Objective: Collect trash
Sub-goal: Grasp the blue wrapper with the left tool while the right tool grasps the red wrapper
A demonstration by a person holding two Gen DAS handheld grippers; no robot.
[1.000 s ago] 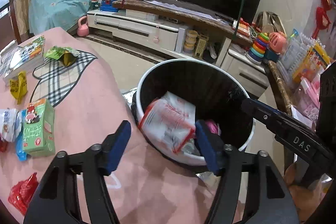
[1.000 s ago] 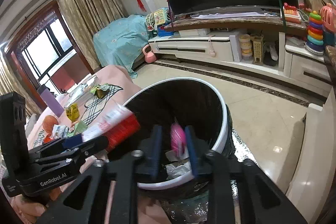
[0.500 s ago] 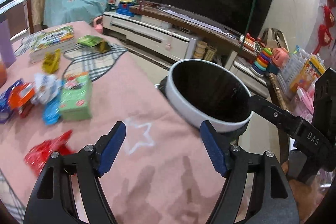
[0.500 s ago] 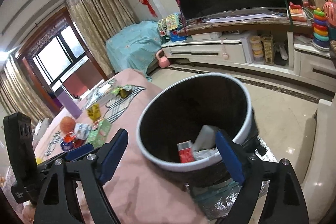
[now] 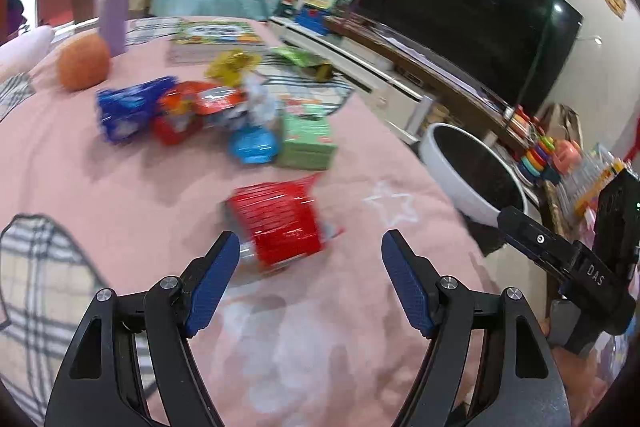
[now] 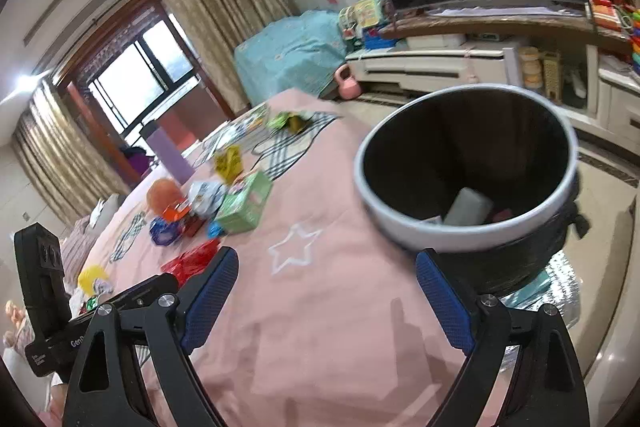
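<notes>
Hovering over the pink bedspread (image 5: 120,195), your left gripper (image 5: 310,277) has its jaws spread wide and holds nothing; a red wrapper (image 5: 280,223) lies on the cloth just ahead of the blue fingertips (image 5: 214,279), nearer the left one, not touching either as far as the blur lets you tell. Beyond it sits the rest of the trash in a loose cluster toward the middle of the spread: a green carton (image 5: 306,143), a blue cup (image 5: 254,147), a crumpled white wrapper (image 5: 260,99), an orange-red packet (image 5: 192,107), a blue packet (image 5: 128,107), and a yellow wrapper (image 5: 232,65). A green wrapper (image 5: 300,57) lies on the checked patch near the far edge.

Your right gripper (image 6: 326,301) has just been opening, nothing sits between its jaws, and they stand wide over the spread's near part, beside the white star (image 6: 294,247). The bin (image 6: 400,219) stands off the spread's right edge, black-lined with a white rim, with a pale packet (image 6: 468,207) and some scraps at its bottom. In the right view the red wrapper (image 6: 192,261) shows just past the left gripper's black arm.
</notes>
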